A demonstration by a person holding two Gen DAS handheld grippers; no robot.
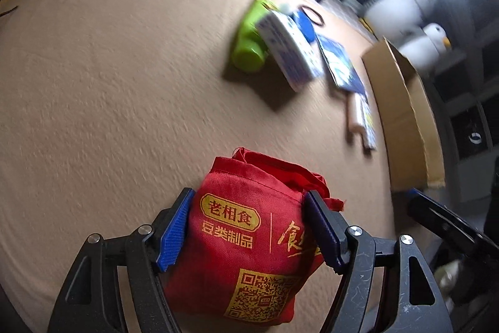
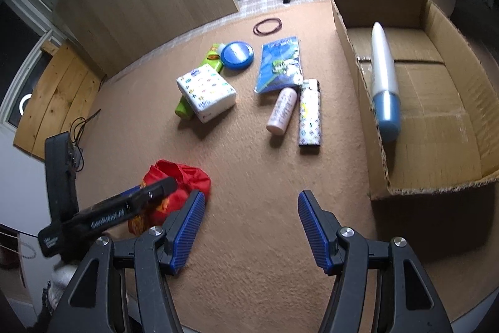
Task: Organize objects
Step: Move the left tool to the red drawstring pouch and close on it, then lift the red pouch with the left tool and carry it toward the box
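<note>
Left gripper [image 1: 248,227], jaws pinching the red pouch [image 1: 249,242], should lift it clear before crossing to the cardboard box [image 2: 414,102]; right gripper [image 2: 249,227] jaws spread, empty.

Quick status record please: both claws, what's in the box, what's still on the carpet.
left claw: shut on red bag
right claw: open, holding nothing
cardboard box: holds white and blue bottle, leaning on the wall
carpet: tissue pack on green bottle, blue lid, blue packet, pink tube, lighter, rubber bands
</note>
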